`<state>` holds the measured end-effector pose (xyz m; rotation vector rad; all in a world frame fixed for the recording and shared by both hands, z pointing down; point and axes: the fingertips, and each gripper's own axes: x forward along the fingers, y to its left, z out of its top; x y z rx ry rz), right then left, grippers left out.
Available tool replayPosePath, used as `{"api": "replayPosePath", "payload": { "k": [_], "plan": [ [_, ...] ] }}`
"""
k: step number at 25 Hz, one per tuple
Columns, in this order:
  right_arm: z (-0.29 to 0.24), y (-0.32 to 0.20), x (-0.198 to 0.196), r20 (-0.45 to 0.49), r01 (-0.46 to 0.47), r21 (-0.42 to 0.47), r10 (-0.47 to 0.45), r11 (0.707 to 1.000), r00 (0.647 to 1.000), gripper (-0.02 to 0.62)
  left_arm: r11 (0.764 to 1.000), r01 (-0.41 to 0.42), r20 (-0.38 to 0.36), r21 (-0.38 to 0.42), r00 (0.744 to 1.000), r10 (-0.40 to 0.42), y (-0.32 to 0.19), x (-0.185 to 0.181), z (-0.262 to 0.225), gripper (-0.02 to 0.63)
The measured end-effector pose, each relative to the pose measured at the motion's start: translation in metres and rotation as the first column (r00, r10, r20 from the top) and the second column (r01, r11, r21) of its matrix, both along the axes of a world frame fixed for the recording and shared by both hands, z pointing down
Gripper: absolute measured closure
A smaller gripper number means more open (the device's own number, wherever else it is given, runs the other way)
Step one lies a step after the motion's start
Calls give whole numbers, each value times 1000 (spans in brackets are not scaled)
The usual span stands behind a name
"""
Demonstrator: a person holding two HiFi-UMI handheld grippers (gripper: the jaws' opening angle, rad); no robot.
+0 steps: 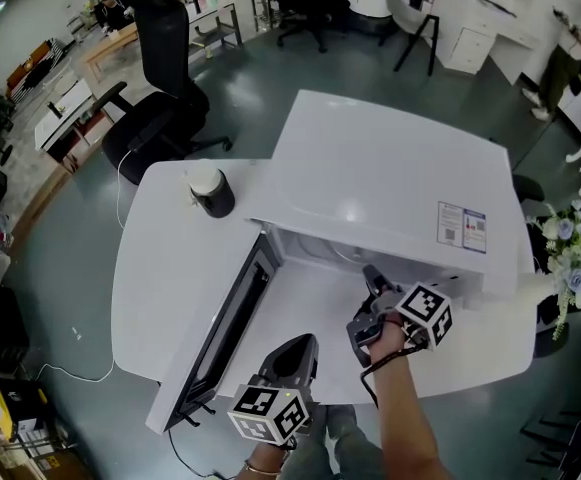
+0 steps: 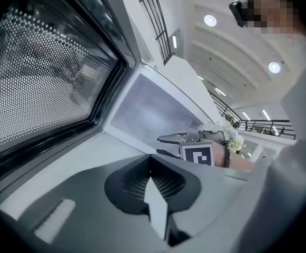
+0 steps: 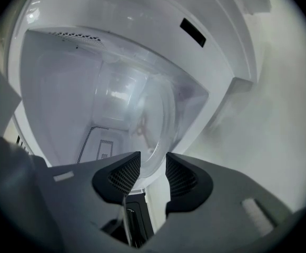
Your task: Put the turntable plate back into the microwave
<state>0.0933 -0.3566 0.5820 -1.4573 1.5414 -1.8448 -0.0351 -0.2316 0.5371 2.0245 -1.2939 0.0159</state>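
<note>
While right tool (image 3: 153, 161) grips turntable plate (image 3: 158, 115) rim inside microwave (image 1: 390, 178), left tool (image 2: 150, 161) closed beside open door (image 2: 47, 73)

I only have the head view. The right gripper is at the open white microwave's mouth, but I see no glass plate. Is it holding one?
Observer: Yes. The right gripper is shut on the rim of the clear glass turntable plate, which reaches into the cavity of the white microwave.
Operator: And the left gripper's jaws?
Observer: The left gripper is shut on nothing, beside the open black-framed door.
</note>
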Motion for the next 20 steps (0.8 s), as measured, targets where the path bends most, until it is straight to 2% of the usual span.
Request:
{"api": "replayPosePath", "payload": {
  "k": [5,12,20],
  "plan": [
    [-3,5,0,-9,9,9,-9,1000,1000,462,1000,5,1,-4,1000,-5,7,-3,0,606],
    [-26,12,4,-73,64,68,-59,996,996,462,1000,17,3,2,1000,-17,11,-3,-6,606],
    [-57,35,7,-212,185,135,-154,973,965,463,999,26,23,29,999,-27,11,4,-27,606]
  ]
}}
